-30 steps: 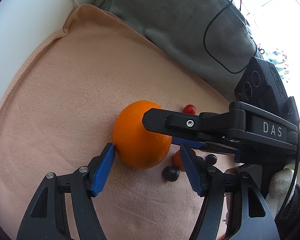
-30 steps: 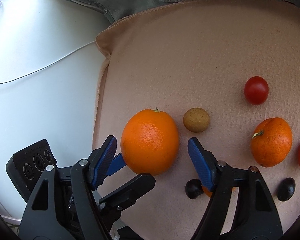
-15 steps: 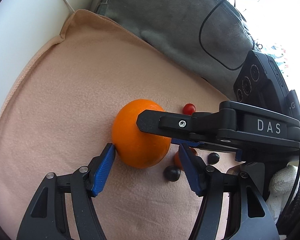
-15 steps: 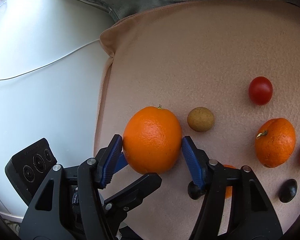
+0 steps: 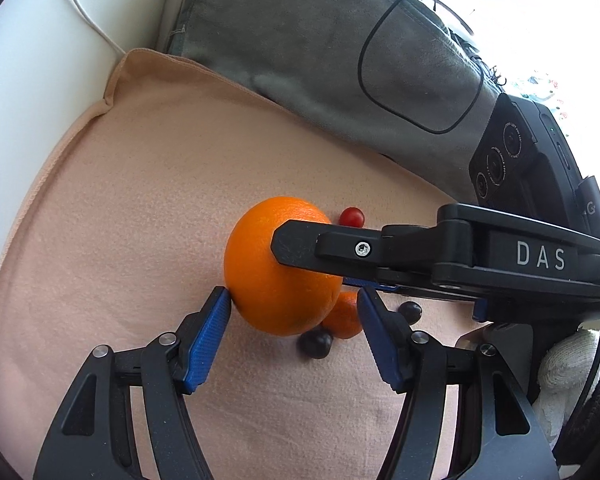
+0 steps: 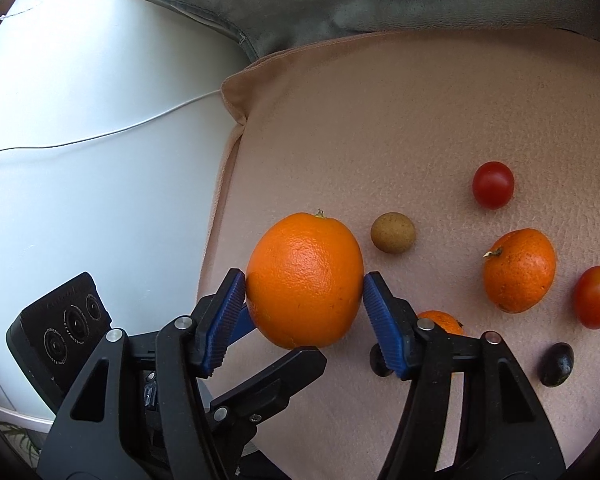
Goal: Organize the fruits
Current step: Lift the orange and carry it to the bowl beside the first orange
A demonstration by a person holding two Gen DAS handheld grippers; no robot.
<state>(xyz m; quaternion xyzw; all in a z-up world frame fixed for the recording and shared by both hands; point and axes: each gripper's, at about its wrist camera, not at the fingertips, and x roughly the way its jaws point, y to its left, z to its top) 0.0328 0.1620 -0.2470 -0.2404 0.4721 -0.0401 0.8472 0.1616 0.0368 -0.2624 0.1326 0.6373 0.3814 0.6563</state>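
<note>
The large orange (image 6: 304, 280) is between the two blue pads (image 6: 380, 312) of the right tool (image 6: 303, 282), near the left edge of the pink cloth (image 6: 380, 120). Each pad presses on one side of the fruit. The jaws of this tool have just been closing on it and now stand about half open, filled by the orange. Its small stem points to the far side. I cannot tell if the orange touches the cloth under it or hangs a little above it.

The left tool (image 5: 293, 296) comes to the same orange from another side. In the left wrist view its left pad touches the lower left edge of the fruit, while a narrow gap seems to show at the other pad. Its jaws are also about half open, but I cannot tell if they really press on the orange. In the right wrist view one black finger of this tool lies just under the fruit.

Just beside the orange, to the right, lies a small brown round fruit (image 6: 393, 232). Further right are a cherry tomato (image 6: 493, 185), a mandarin (image 6: 519, 270) and a second tomato (image 6: 596, 296) at the picture edge. Nearer to the camera is a dark grape (image 6: 556, 364). A smaller mandarin (image 6: 440, 320) and another dark fruit (image 6: 378, 362) are partly hidden behind the right finger.

The pink cloth lies on a white worktop (image 6: 100, 100), where a thin white cable (image 6: 140, 124) runs. A grey cloth (image 6: 380, 0) is behind it. A white gloved hand (image 5: 568, 364) holds the right tool.
</note>
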